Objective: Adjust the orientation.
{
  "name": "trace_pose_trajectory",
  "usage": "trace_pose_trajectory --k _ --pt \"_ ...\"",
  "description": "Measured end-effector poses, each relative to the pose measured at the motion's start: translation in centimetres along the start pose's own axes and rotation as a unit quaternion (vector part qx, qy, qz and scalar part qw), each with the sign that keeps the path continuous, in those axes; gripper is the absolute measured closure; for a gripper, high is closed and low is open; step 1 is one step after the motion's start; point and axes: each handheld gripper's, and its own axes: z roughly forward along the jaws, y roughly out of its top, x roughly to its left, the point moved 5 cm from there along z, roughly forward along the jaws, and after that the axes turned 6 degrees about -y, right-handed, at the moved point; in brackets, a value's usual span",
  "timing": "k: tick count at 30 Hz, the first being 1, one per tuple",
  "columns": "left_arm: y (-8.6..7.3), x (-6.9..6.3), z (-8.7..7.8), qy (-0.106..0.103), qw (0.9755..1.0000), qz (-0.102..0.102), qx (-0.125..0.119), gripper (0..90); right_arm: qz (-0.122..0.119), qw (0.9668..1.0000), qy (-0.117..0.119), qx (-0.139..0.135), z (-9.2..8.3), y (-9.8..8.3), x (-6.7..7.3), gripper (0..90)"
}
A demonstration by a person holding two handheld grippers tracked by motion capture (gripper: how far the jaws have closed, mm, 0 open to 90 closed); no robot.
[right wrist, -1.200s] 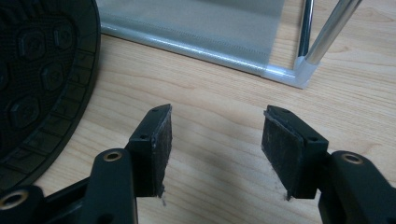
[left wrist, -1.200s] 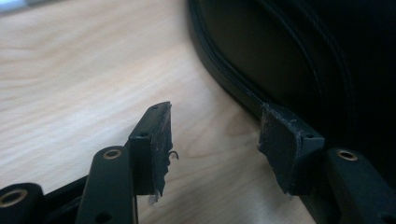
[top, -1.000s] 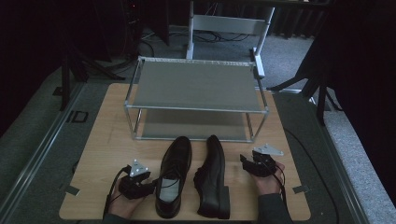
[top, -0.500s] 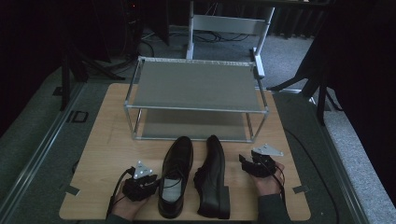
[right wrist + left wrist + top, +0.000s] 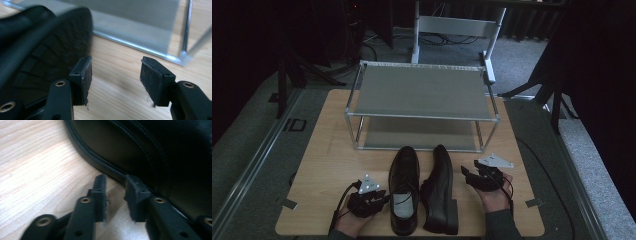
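Two black dress shoes point(image 5: 424, 197) lie near the table's point(image 5: 322, 165) front edge before the shoe rack point(image 5: 422, 92); left gripper point(image 5: 379, 199) and right gripper point(image 5: 468, 174) flank them, jaws parted, holding nothing, the left's just reopening.

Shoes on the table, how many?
2. An upright shoe beside the left gripper, and a shoe on its side next to it, near the right gripper. Both lie before the rack.
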Motion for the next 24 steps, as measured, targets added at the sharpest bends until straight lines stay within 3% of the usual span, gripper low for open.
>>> trace_pose_trajectory --k 4,9,14,24 --pt "0.0 0.6 0.0 -0.003 0.9999 -0.009 0.005 54.8 0.002 0.9994 0.023 -0.024 -1.2 1.3 1.2 41.7" --pt "0.1 0.6 0.0 0.003 1.0 -0.006 0.005 51.9 -0.016 0.9973 0.042 -0.058 -2.7 2.8 3.3 41.2" --pt "0.0 0.6 0.1 0.01 0.9999 -0.002 0.009 51.1 -0.045 0.9953 0.066 -0.056 -2.7 3.1 5.5 40.4" --pt "0.0 0.7 0.1 0.014 0.9998 0.0 0.01 50.3 -0.035 0.9966 0.066 -0.034 -1.6 2.4 5.2 40.3"
